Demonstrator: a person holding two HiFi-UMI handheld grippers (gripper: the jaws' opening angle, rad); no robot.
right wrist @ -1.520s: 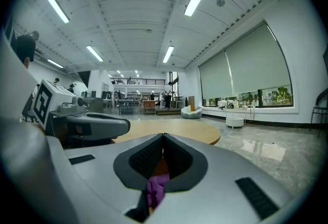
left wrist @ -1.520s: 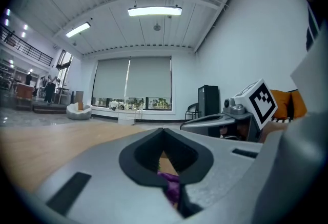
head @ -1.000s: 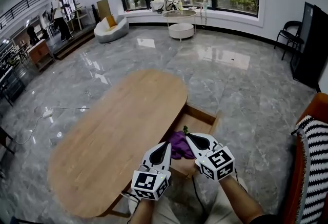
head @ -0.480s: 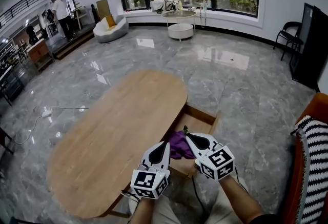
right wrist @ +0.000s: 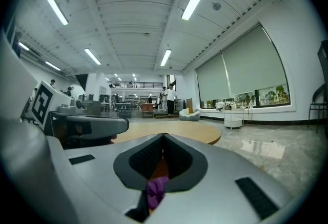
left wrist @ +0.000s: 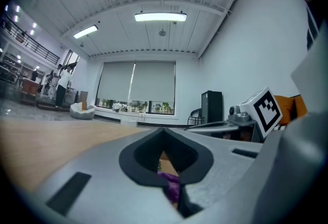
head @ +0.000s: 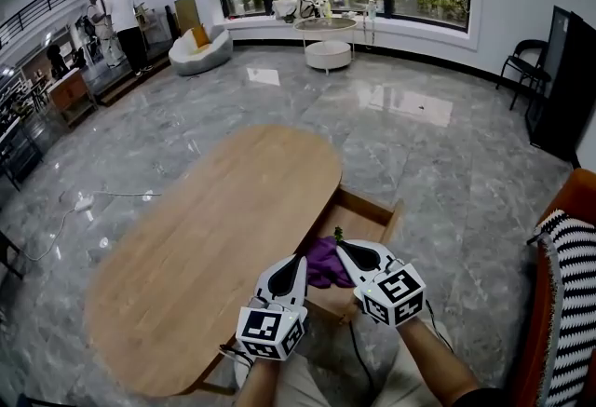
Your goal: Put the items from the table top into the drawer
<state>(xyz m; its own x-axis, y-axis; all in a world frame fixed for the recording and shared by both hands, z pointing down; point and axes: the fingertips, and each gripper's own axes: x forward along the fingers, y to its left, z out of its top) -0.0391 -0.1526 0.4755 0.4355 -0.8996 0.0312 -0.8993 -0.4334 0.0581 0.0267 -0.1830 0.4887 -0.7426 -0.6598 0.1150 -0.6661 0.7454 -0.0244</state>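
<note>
Purple item (head: 326, 264), soft and crumpled, with a small green sprig (head: 337, 234) at its far side, lies inside the open drawer (head: 395, 217), toward the end nearest you. The tabletop (head: 214, 237) shows bare wood with nothing on it, so the loading looks done; what remains, if anything, is probably to push the drawer in. Your left gripper (head: 300, 260) hovers at the tabletop's edge just beside the purple item, and your right gripper (head: 343, 248) hangs just at the item's other side, both pointing roughly level and away from you. The left gripper's fingers (left wrist: 136, 159) are clenched tip to tip, and so are the right gripper's fingers (right wrist: 134, 162). In each gripper view the purple shows only through the small gap below the meeting tips, beyond the pads and not pressed by them, so read both as empty. Clenched, level fingers suit a push better than a pick. Edges to mind: the drawer juts from the tabletop's long side out over the grey floor (head: 447, 163), its right wall stands free, and its near front lies under your hands, close to your lap. Open room lies above the drawer and to its right; the orange seat (head: 559, 210) stands well apart at the far right.
</note>
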